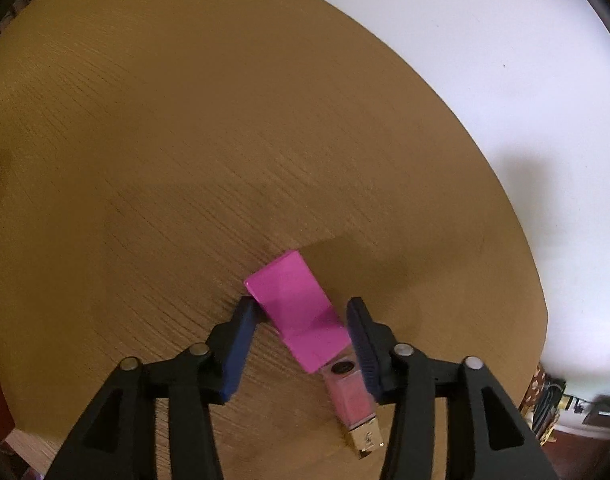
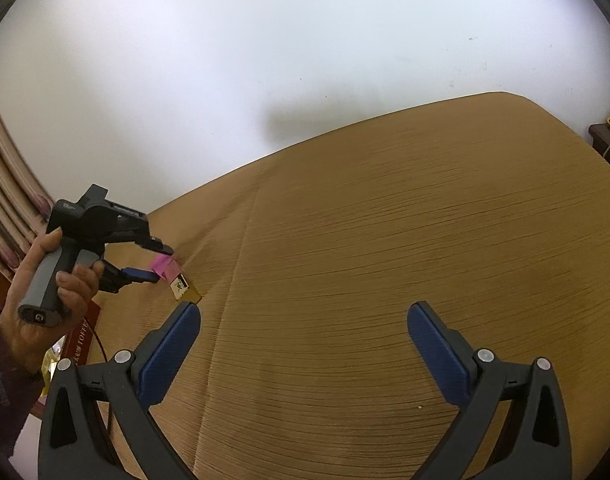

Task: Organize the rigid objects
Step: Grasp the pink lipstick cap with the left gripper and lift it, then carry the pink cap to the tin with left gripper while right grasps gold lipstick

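Magenta-capped and glassy, the perfume bottle point(image 1: 325, 344) is lying on the wooden table point(image 1: 185, 140) at six o'clock, between my left gripper point(image 1: 301, 312)'s parted jaws. I'm judging it rigid, slick, breakable; gripping the flat cap sides. Right gripper point(image 2: 305, 320) is gaping empty.

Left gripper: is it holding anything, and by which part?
Nothing: the left gripper straddles the pink box, pads not pressing. Right gripper is empty.

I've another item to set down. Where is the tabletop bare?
The wooden tabletop is bare between the right gripper and the white wall. It is crowded only at its left edge, where the left gripper straddles the pink box.
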The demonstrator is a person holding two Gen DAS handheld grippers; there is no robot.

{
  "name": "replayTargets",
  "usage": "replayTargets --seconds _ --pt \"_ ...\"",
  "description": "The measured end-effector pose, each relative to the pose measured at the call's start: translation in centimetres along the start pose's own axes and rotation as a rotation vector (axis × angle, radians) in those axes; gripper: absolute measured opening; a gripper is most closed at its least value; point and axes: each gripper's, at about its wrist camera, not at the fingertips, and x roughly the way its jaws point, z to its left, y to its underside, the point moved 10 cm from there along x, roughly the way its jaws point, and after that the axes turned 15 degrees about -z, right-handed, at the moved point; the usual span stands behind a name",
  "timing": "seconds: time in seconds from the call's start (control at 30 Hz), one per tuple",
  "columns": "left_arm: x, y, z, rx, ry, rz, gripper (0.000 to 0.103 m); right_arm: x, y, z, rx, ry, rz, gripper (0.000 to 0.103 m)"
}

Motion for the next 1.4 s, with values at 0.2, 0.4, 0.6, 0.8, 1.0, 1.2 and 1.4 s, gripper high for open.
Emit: replayTargets --seconds 0.2,0.4,0.6,0.8,1.0,1.2,1.4 --pt "-0.2 0.1 -0.3 0.043 -0.034 -0.039 0.035 -0.1 -0.2 -0.3 -0.014 0.021 0.018 0.103" --pt "-1.4 1.2 0.5 0.054 0.011 -0.042 0.033 -0.3 -0.2 -0.4 -0.022 0.026 0.026 0.103" --pt "-6.2 5.2 1.6 0.171 0.087 -0.131 0.034 0.7 0.3 0.4 -0.036 0.018 0.042 0.103" --pt "-11.9 10.1 4.6 0.219 0.167 -0.189 0.034 1.2 1.2 2.9 -0.158 -0.023 0.08 0.103" --pt "-16.9 12.4 7.6 0.186 0.22 -0.201 0.034 1.6 1.2 9.0 -0.268 -0.171 0.088 0.103" --pt "-21.4 10.6 13.7 0.117 0.216 -0.237 0.034 6.3 2.0 15.5 -0.453 -0.277 0.191 0.103" --pt "-24.7 8.5 18.5 0.062 0.176 -0.3 0.034 11.1 4.1 16.8 -0.589 -0.226 0.286 0.101"
